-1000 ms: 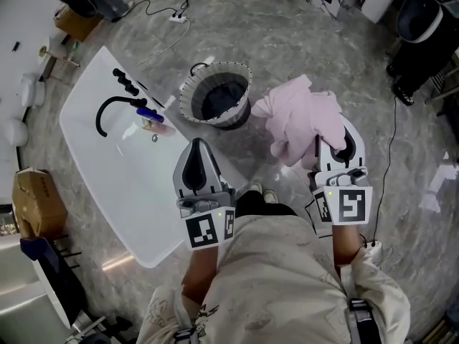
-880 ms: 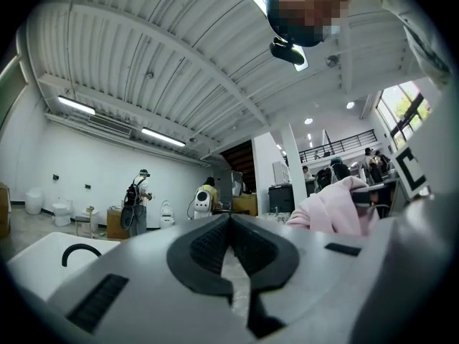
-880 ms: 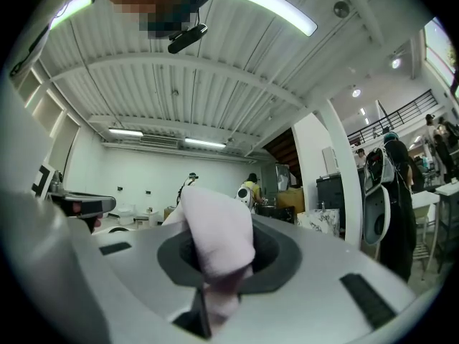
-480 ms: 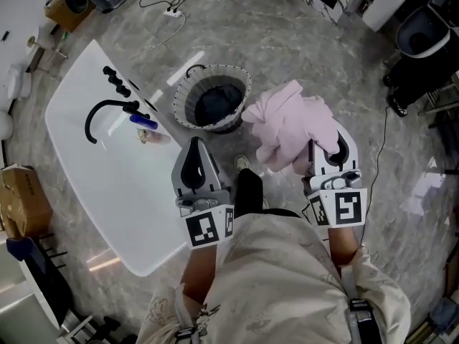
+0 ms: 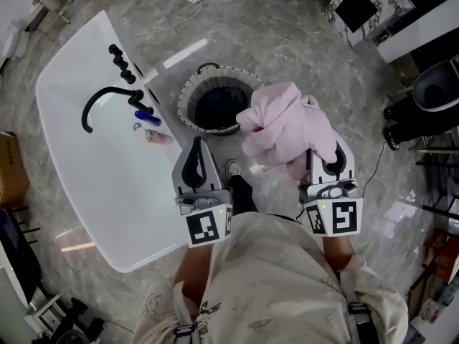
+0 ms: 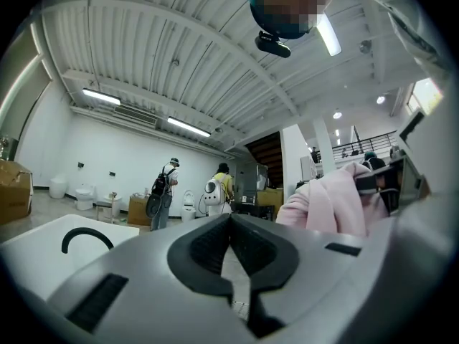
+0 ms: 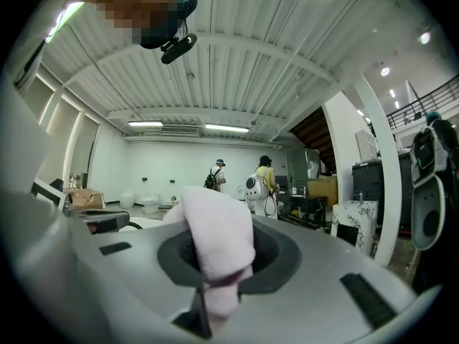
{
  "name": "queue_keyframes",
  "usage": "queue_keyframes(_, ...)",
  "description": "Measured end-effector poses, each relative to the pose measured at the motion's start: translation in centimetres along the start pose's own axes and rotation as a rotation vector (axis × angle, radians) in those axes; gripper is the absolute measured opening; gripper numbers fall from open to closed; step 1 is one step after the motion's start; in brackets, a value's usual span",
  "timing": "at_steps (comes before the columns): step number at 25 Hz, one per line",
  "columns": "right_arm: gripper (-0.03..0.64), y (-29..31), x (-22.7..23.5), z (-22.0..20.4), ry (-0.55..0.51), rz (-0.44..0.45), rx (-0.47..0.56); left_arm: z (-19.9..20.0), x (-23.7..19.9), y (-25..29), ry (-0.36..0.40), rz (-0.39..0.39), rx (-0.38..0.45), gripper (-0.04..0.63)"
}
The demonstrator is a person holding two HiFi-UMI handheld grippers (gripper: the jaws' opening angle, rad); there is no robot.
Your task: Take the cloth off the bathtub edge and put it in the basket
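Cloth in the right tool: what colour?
Pale pink; the crumpled cloth shows best in the head view.

The bathtub (image 5: 115, 185) was smooth, glossy white, its tap (image 5: 100, 100) matt black. Beside the bathtub, the basket (image 5: 185, 99) looked like pale ribbed fabric, the cloth (image 5: 283, 124) soft matt pink, the floor (image 5: 287, 34) polished grey stone.

Left gripper (image 5: 199, 147) lower centre-left, level, fingers together, empty. Right gripper (image 5: 326, 156) lower centre-right, level, fingers clamped on cloth (image 5: 287, 124). Both forearms extended forward.

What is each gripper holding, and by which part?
The right gripper pinches a bunched fold of the pink cloth at its near end; the left gripper holds nothing.
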State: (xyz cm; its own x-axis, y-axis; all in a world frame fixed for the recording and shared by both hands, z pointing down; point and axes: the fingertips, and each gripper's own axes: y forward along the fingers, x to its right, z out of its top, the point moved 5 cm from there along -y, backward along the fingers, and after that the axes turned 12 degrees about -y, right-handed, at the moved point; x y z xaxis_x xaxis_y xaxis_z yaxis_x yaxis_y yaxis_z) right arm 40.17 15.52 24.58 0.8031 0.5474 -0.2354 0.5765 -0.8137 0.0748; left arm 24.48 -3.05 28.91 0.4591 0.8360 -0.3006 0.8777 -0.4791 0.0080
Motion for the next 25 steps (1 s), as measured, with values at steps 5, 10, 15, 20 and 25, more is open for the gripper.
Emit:
queue_keyframes(5, 0.048, 5.1, -1.4, 0.7, 0.003, 0.061, -0.004, 1.0, -2.7, 2.4, -0.001, 0.044, 0.008, 0.003)
queue_keyframes(10, 0.048, 9.5, -3.3, 1.0, -0.005, 0.112, 0.003, 1.1, -5.5, 4.5, -0.011, 0.079, 0.013, 0.003)
queue_keyframes(15, 0.048, 12.9, -3.8, 2.3, -0.021, 0.153, 0.027, 1.9, -6.8, 6.2, -0.025, 0.107, 0.028, 0.002)
queue_keyframes(20, 0.048, 16.1, -3.7, 3.0, -0.026, 0.194, 0.058, 2.9, -7.4, 8.0, -0.002, 0.145, 0.058, 0.002)
queue_keyframes(25, 0.048, 20.0, -3.1, 2.5, -0.015, 0.250, 0.061, 3.5, -7.6, 10.2, 0.027, 0.199, 0.076, 0.003)
